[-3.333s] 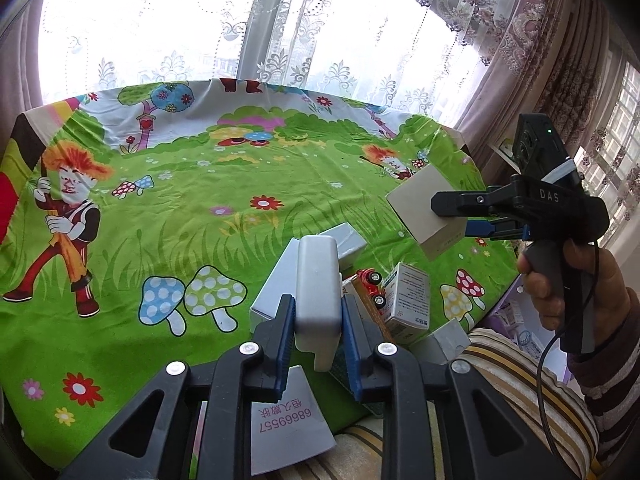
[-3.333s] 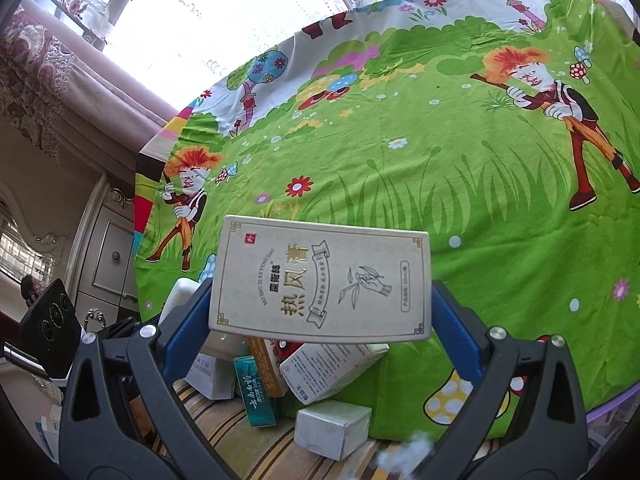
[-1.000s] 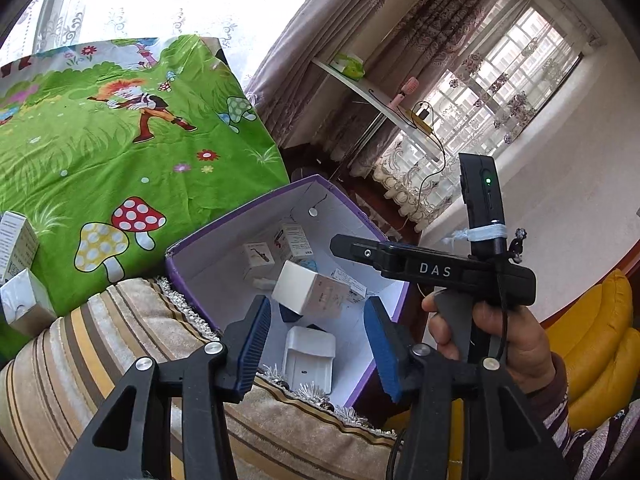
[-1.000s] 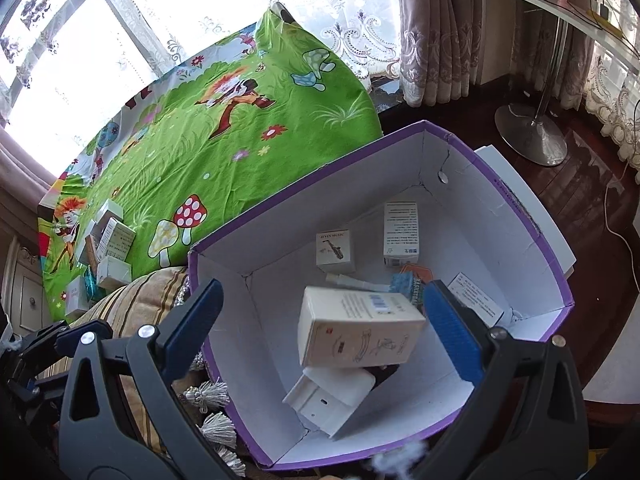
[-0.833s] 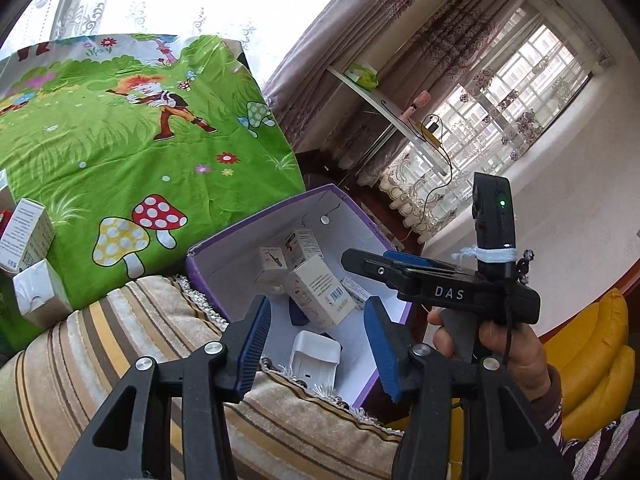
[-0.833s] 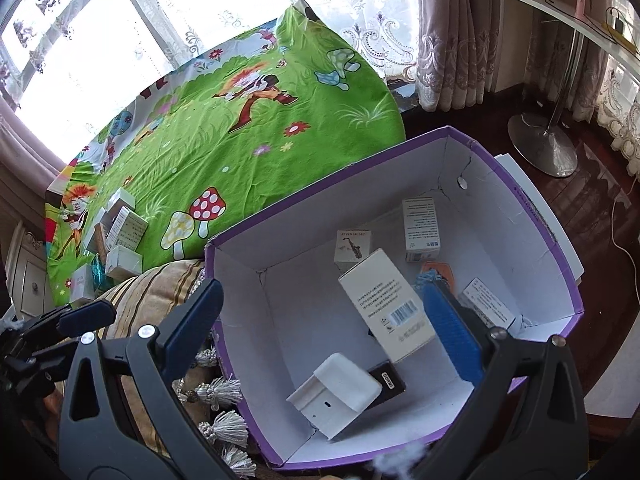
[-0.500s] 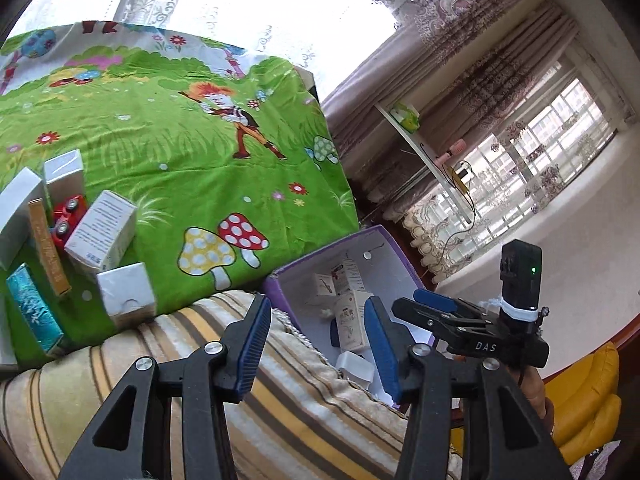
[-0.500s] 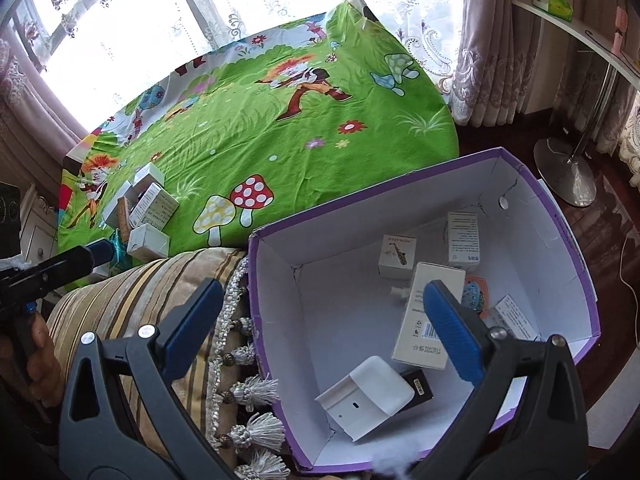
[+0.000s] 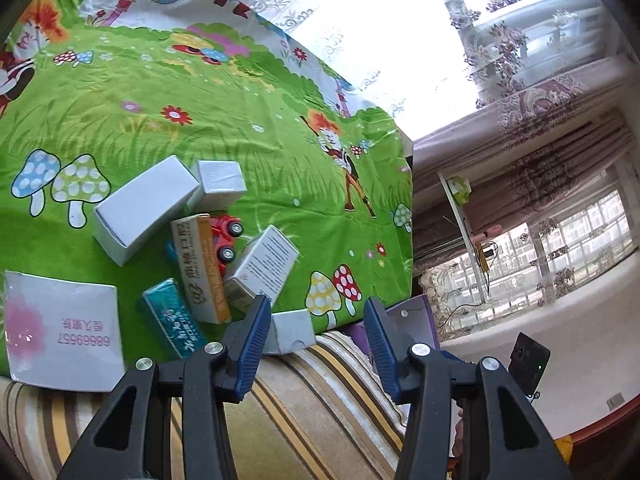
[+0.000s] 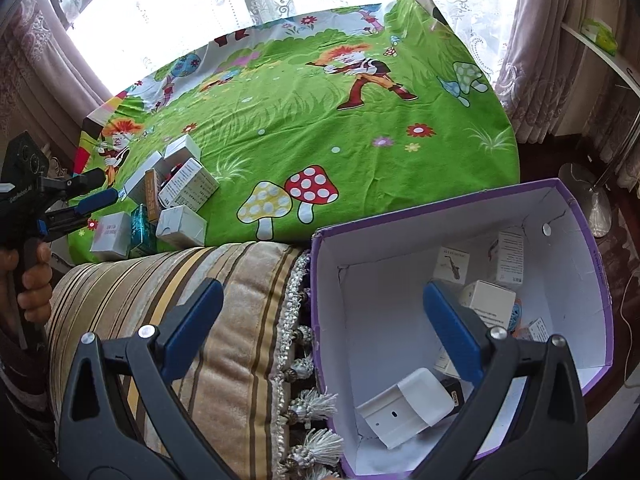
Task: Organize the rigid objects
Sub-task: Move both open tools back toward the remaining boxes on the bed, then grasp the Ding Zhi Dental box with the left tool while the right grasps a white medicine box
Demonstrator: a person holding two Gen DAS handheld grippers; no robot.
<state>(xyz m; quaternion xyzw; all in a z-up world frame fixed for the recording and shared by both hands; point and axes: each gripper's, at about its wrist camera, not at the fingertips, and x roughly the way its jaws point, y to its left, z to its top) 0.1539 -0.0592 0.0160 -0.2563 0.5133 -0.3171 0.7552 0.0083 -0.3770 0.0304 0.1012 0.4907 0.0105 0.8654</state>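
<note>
Several small boxes lie in a cluster on the green cartoon cloth (image 9: 240, 152): a grey box (image 9: 140, 208), an orange-edged box (image 9: 200, 264), a teal box (image 9: 172, 320), a small white box (image 9: 288, 330), a pink-and-white box (image 9: 60, 336) and a red toy car (image 9: 222, 238). My left gripper (image 9: 316, 340) is open and empty, just in front of the small white box; it also shows in the right wrist view (image 10: 94, 204). My right gripper (image 10: 324, 328) is open and empty above the purple box (image 10: 592, 248), which holds several cartons and a white device (image 10: 404, 404).
A striped cushion (image 10: 180, 304) with tassels lies between the cloth and the purple box. Curtains and windows are behind. A shelf (image 9: 460, 216) stands at the right, and a lamp base (image 10: 592, 208) is on the dark floor beyond the box.
Both grippers let go of their items into the purple box and opened. The left gripper swung back from the box to the cluster on the cloth. The right gripper drew back leftward over the cushion.
</note>
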